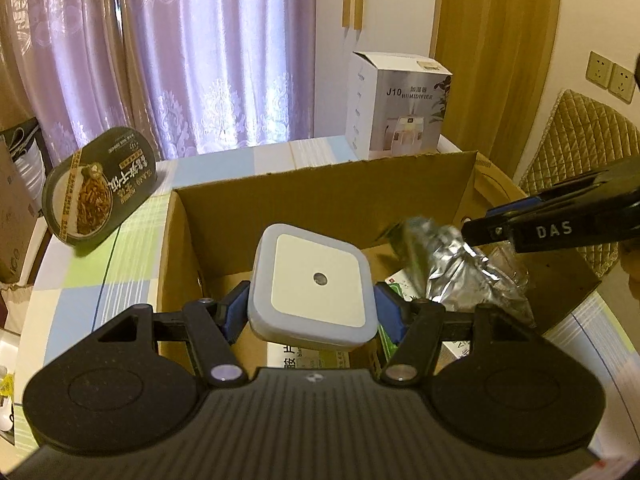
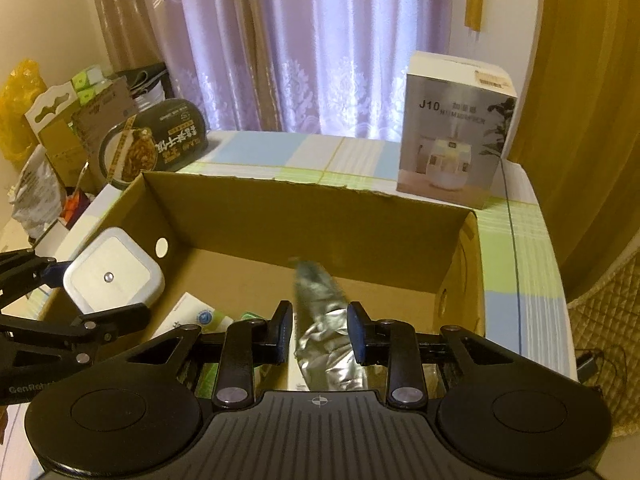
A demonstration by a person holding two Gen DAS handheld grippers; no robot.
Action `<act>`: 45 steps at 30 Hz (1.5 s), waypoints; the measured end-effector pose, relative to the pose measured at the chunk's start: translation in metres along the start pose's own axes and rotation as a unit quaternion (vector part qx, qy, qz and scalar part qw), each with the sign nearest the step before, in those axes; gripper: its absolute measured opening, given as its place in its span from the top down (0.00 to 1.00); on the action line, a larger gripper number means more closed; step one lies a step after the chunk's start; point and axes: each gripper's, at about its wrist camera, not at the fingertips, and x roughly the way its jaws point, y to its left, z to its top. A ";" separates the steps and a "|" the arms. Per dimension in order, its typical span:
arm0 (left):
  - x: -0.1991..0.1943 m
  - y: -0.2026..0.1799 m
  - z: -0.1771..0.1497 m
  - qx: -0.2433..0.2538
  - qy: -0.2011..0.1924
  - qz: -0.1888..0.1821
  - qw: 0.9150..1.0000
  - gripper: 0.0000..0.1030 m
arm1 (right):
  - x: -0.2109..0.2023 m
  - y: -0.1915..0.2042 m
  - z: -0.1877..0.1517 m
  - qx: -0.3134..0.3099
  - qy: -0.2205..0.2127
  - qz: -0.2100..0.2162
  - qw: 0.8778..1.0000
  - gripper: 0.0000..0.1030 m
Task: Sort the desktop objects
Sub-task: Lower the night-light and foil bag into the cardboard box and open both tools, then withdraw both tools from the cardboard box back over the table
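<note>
My left gripper point(image 1: 313, 314) is shut on a white square night light point(image 1: 316, 280), held over the near left part of an open cardboard box point(image 1: 320, 176). In the right wrist view the night light point(image 2: 110, 276) hangs above the box's left wall point(image 2: 156, 216), gripped by the left gripper point(image 2: 98, 291). My right gripper point(image 2: 320, 330) is shut on a crumpled silver foil packet point(image 2: 320, 320) above the box interior. The packet's far end is blurred. From the left wrist view, the right gripper point(image 1: 492, 220) reaches in from the right with the foil packet point(image 1: 452, 264) hanging at its tip.
White and green cartons point(image 2: 192, 312) lie on the box floor. A humidifier box point(image 2: 452, 128) stands behind the cardboard box at the right. A dark noodle bowl point(image 2: 152, 144) leans at the back left of the checked tablecloth point(image 2: 516, 248). A quilted chair point(image 1: 580, 140) is on the right.
</note>
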 end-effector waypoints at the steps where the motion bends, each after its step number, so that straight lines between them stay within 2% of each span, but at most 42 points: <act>1: 0.001 0.000 0.000 -0.002 0.001 -0.001 1.000 0.41 | -0.001 0.000 -0.001 0.000 0.000 0.000 1.000 0.73; 3: 0.002 0.000 -0.001 -0.005 0.004 0.000 1.000 0.41 | -0.003 0.001 -0.003 -0.002 -0.003 0.000 1.000 0.73; 4: 0.001 0.000 -0.001 -0.008 0.003 0.002 1.000 0.40 | -0.004 0.001 -0.003 -0.003 -0.004 -0.001 1.000 0.68; 5: 0.001 0.000 -0.001 -0.011 0.002 0.003 1.000 0.39 | -0.005 0.001 -0.004 -0.002 -0.006 -0.001 1.000 0.54; 7: -0.002 0.000 -0.002 -0.011 0.001 0.003 1.000 0.39 | -0.009 0.000 -0.006 0.000 -0.011 -0.003 1.000 0.40; 18: -0.028 0.005 -0.017 -0.021 0.000 0.015 1.000 0.39 | -0.029 0.004 -0.019 0.001 -0.013 -0.001 1.000 0.38; 32: -0.064 -0.007 -0.028 -0.015 -0.005 0.014 1.000 0.34 | -0.066 0.019 -0.041 -0.005 -0.022 0.003 1.000 0.32; 45: -0.113 -0.011 -0.049 -0.018 -0.024 0.017 0.999 0.24 | -0.106 0.033 -0.066 -0.023 -0.040 0.009 0.999 0.27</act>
